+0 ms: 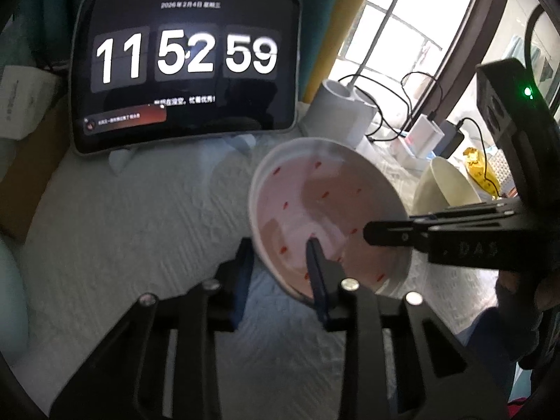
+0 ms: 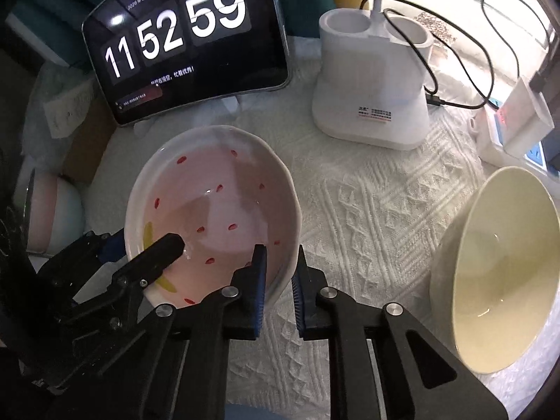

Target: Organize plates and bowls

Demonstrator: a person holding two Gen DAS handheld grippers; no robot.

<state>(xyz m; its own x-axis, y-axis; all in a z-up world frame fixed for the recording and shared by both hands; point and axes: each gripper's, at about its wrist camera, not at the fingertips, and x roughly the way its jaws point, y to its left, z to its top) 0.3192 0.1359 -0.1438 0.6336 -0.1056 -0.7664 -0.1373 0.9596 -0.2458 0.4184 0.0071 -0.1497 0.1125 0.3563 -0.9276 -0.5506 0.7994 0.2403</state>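
Nearest to us, both of our tools meet on the pink bowl (image 2: 213,210), a shallow glazed dish with red flecks and a white rim. In the right wrist view our right gripper (image 2: 280,276) straddles the bowl's near rim, one blue-padded finger inside and one outside. A small gap shows beside the outer pad, so the jaws look narrow around the wall, and we cannot tell whether they are pressing it. Our left gripper (image 1: 280,273) takes the rim on the bowl's left side, one finger inside the dish and one under or outside it. The bowl looks tilted in the left wrist view, so we judge it partly carried by that grip, though the blur keeps us from being sure.

We judge the bowl stiff, fairly heavy for its thin wall, slick under the glaze and breakable if it slips. The rim is the only real hold, so the pads should sit deep over the lip.

The bowl lies toward the near middle of the white knitted cloth (image 2: 367,217). Toward the cloth's right edge a cream bowl (image 2: 497,301) stands tipped on its side, well apart from the pink one. At the far edge stand the tablet clock (image 2: 185,38) and a white lamp base (image 2: 374,80) with cables.
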